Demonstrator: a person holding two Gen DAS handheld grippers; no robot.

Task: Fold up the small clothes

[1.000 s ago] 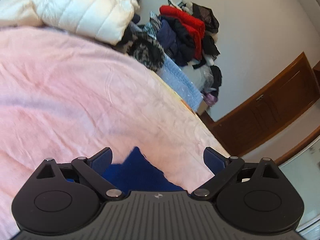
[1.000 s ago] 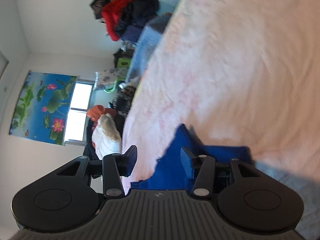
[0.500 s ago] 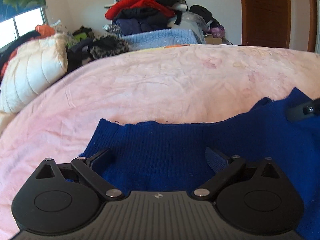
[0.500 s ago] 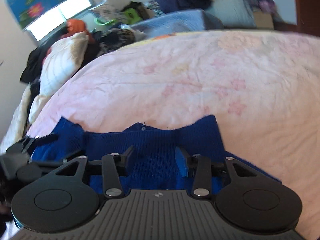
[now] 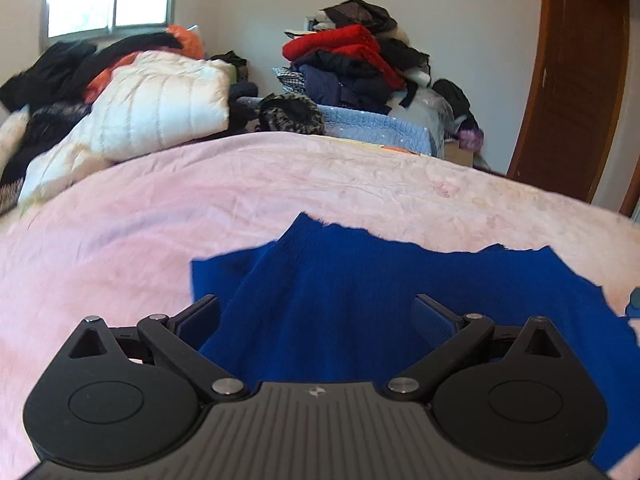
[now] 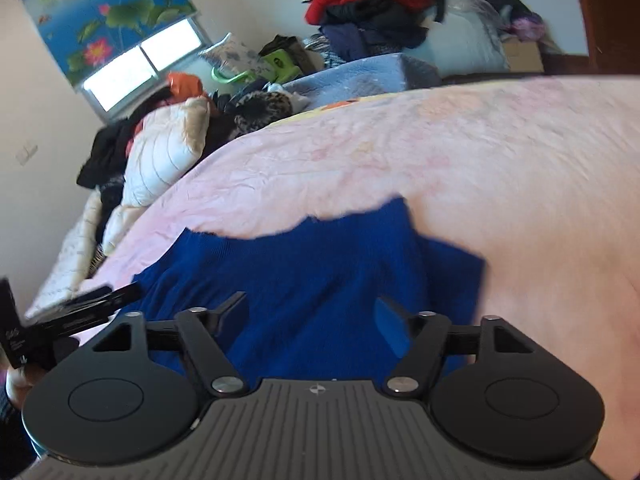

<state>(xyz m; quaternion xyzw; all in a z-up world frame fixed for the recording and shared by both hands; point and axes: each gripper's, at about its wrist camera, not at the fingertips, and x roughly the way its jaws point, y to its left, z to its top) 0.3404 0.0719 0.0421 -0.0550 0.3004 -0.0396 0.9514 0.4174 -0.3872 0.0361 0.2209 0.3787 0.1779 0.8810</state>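
A dark blue knit garment (image 5: 360, 280) lies spread on the pink bed blanket (image 5: 160, 208), with a folded flap at its left side. My left gripper (image 5: 316, 312) hovers over its near part, jaws wide apart and pressing on nothing. In the right wrist view the same garment (image 6: 320, 264) lies below my right gripper (image 6: 312, 316). Its jaws are opening, with cloth under the gap and clear of the pads. The left gripper (image 6: 80, 308) shows at that view's left edge, a hand behind it.
A white puffer jacket (image 5: 160, 108) and dark clothes are heaped at the bed's far left. A tall pile of red and dark clothes (image 5: 352, 60) sits on a light blue quilt (image 5: 372, 128) behind the bed. A brown door (image 5: 572, 80) stands at the right.
Both views have rolled from tilted to nearly upright. The blue garment, first a bunched corner at the fingers, now lies spread across the bed. The right jaws have widened.
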